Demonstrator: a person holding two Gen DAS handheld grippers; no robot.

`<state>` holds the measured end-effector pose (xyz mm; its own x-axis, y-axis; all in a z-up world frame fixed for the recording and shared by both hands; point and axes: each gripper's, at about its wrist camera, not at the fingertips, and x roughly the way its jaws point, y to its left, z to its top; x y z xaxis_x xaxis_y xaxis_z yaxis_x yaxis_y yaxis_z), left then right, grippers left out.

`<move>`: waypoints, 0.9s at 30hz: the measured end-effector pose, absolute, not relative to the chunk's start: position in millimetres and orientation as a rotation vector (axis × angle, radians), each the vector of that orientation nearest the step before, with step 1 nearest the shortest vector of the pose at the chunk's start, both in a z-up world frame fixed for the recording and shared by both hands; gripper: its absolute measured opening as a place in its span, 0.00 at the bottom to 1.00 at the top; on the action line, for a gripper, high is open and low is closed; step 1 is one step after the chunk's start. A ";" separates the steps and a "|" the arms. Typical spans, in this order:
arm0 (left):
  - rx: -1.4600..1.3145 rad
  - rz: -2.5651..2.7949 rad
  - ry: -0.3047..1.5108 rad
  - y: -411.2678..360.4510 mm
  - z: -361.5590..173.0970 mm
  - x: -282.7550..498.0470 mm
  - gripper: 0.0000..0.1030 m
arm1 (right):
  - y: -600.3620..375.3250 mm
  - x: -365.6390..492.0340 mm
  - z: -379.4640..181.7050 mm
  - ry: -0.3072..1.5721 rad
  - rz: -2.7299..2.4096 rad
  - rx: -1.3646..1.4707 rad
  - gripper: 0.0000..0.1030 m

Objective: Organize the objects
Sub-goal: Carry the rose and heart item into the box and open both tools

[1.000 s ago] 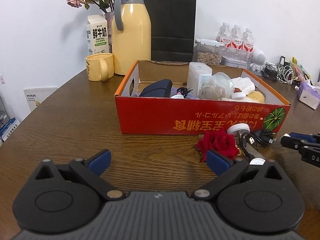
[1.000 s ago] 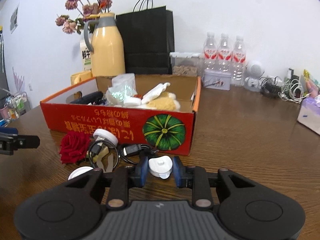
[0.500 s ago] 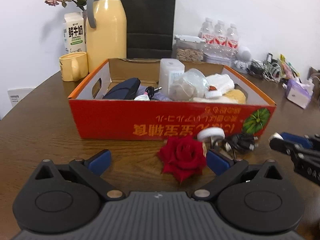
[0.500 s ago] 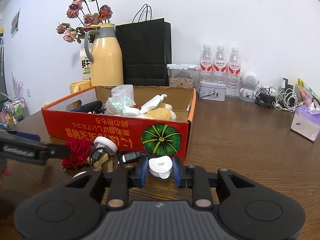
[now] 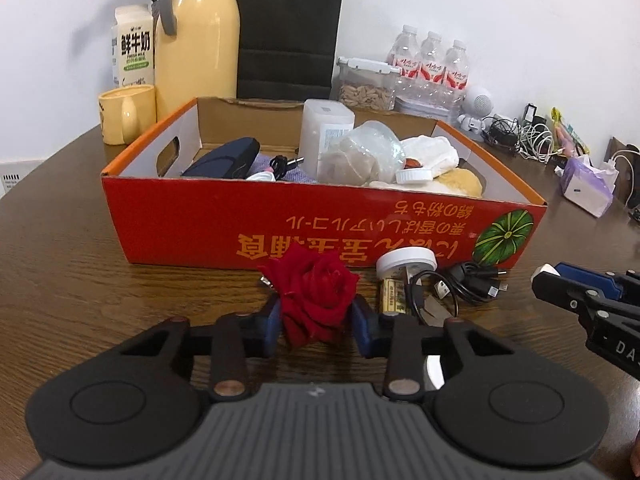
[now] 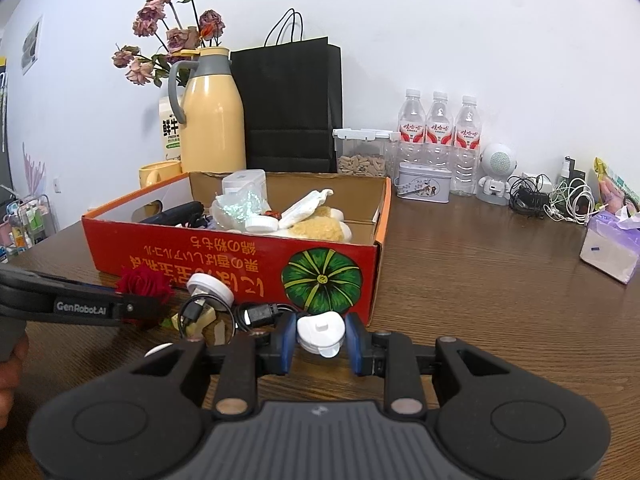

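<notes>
Left gripper [image 5: 314, 320]: its two blue pads pinch one red rose [image 5: 314, 292], close in front of the box's long red wall.
Right gripper [image 6: 320, 342]: pressed onto one white plug-like piece [image 6: 320, 333], by the box's front corner with the green pumpkin print.
Box [image 5: 320, 224]: one red and orange cardboard box, open on top, standing on the brown wooden desk [image 5: 68, 256] toward its middle.
Inside the box: one dark case [image 5: 224, 158] at the left end, one tall white container [image 5: 326, 134], one clear bag with pale contents [image 5: 366, 154], one white round cap [image 5: 414, 176], white wrapping, and one yellowish sponge-like lump [image 5: 460, 182] toward the right end.
In front of the box: one white round lid [image 5: 406, 260] leaning on the red wall, one small yellow packet [image 5: 392, 296] under it, and a tangle of black cable [image 5: 468, 282]; how many cables cannot be told.
Desk's far edge, left: one yellow mug [image 5: 126, 114], one milk carton [image 5: 134, 52], one yellow thermos jug [image 6: 212, 120], one bunch of dried roses [image 6: 168, 40], one black paper bag [image 6: 292, 100].
Desk's far edge, right: one clear tub of nuts [image 6: 362, 152], three water bottles [image 6: 438, 128], one tin [image 6: 422, 186], one small white robot figure [image 6: 496, 174], a heap of cables.
Desk's right edge: one purple tissue pack [image 6: 612, 246].
</notes>
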<state>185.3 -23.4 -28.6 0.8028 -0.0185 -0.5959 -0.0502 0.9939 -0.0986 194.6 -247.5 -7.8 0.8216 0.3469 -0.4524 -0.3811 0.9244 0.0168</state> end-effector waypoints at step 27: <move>-0.090 -0.003 0.409 2.6 38.2 175.6 0.33 | -199.8 211.3 40.8 0.327 0.479 -0.076 0.25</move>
